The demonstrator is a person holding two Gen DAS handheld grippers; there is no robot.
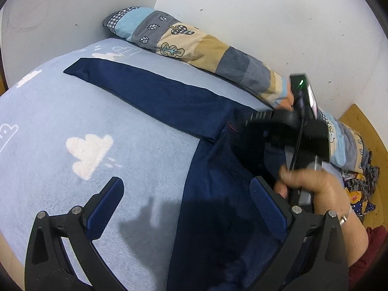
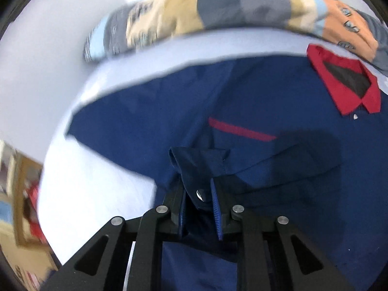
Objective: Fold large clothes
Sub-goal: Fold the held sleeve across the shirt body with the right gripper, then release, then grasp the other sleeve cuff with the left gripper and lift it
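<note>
A large navy blue garment (image 1: 213, 194) lies spread on the light blue bed sheet (image 1: 72, 111), one sleeve (image 1: 145, 92) stretched toward the far left. In the right wrist view the garment (image 2: 266, 97) shows a red collar (image 2: 344, 84) and a red stripe (image 2: 240, 129). My left gripper (image 1: 186, 201) is open and empty, just above the garment's left edge. My right gripper (image 2: 197, 189) is shut on a bunched fold of navy fabric with a snap button (image 2: 200, 194). It also shows in the left wrist view (image 1: 291, 131), held by a hand.
A patchwork quilt roll (image 1: 206, 46) lies along the white wall (image 1: 266, 12) at the far side of the bed. Wooden floor (image 1: 361, 121) and a pile of patterned cloth (image 1: 361, 189) are at the right. The sheet has white cloud prints (image 1: 89, 152).
</note>
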